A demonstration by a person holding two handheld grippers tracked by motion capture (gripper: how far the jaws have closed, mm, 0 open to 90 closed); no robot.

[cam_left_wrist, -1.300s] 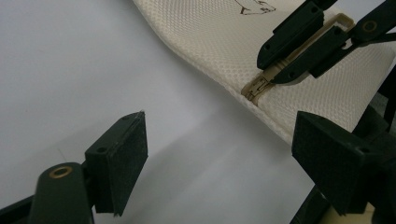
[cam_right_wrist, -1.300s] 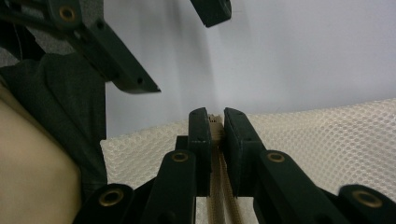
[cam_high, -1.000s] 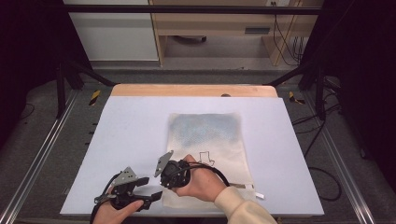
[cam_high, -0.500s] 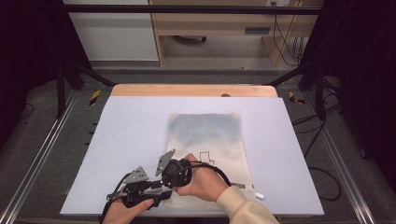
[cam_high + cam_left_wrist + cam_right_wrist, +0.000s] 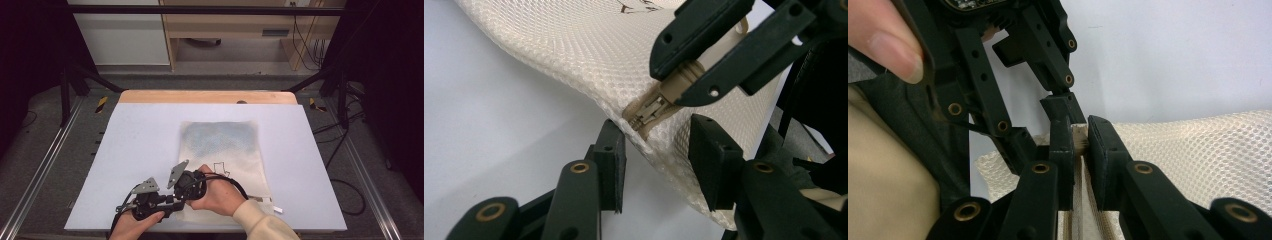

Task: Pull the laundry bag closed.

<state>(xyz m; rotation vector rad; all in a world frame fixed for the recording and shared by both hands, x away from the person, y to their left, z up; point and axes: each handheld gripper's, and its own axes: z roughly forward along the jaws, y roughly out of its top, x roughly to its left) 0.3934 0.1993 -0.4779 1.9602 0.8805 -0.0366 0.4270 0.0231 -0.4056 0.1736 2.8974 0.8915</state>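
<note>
A cream mesh bag (image 5: 225,150) lies flat on the white table (image 5: 140,135), with something bluish inside its far half. At the bag's near left corner my right gripper (image 5: 181,199) is shut on the beige zipper pull (image 5: 684,82); the same pull (image 5: 1079,136) sits pinched between the jaws in the right gripper view. The zipper slider (image 5: 649,110) hangs just below that grip. My left gripper (image 5: 659,160) is open, its jaws standing on either side of the bag's edge below the slider, not touching it. In the high view the left gripper (image 5: 172,206) meets the right one.
A small black drawing (image 5: 220,169) marks the bag near the right hand (image 5: 220,197). The table's front edge (image 5: 210,230) runs close under both hands. A wooden strip (image 5: 210,96) borders the table's far side, and metal rails (image 5: 45,165) flank it.
My left gripper has moved right, up to the bag's corner and the right gripper. The right gripper has held still on the zipper pull.
</note>
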